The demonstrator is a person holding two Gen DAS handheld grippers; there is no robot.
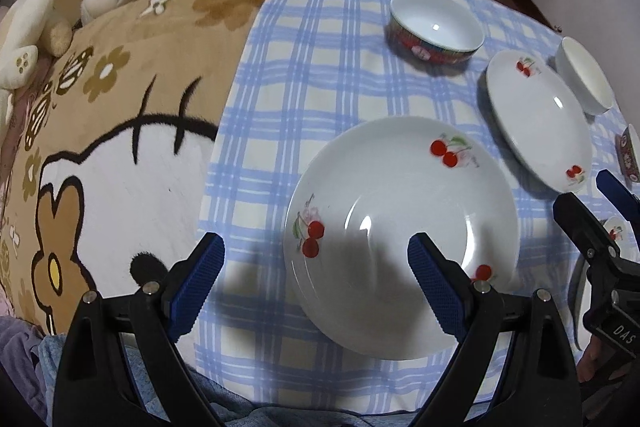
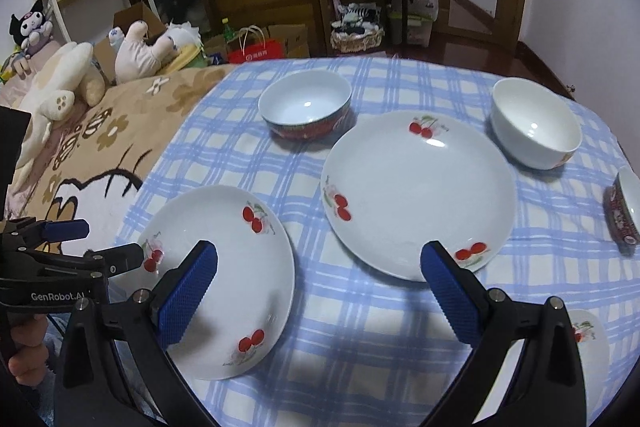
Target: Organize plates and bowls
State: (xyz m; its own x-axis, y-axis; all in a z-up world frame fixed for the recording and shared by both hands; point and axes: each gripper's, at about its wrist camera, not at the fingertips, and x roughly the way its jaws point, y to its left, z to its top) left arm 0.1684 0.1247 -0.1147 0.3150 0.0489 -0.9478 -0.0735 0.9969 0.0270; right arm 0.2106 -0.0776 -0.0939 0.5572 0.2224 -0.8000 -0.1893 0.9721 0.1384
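Plates and bowls spread over the checked cloth [image 2: 360,347] on the counter. Small cherry plate [image 1: 400,227] lies just ahead of the left tool [image 1: 316,267], its near rim between the spread fingers; nothing pinched. Right tool [image 2: 320,275] also spread wide, empty, above the cloth; large cherry plate [image 2: 416,195] just ahead of it. Beyond that plate: red-banded bowl [image 2: 306,111] ahead-left, white bowl [image 2: 534,125] ahead-right. Another patterned bowl [image 2: 624,211] at far right edge.
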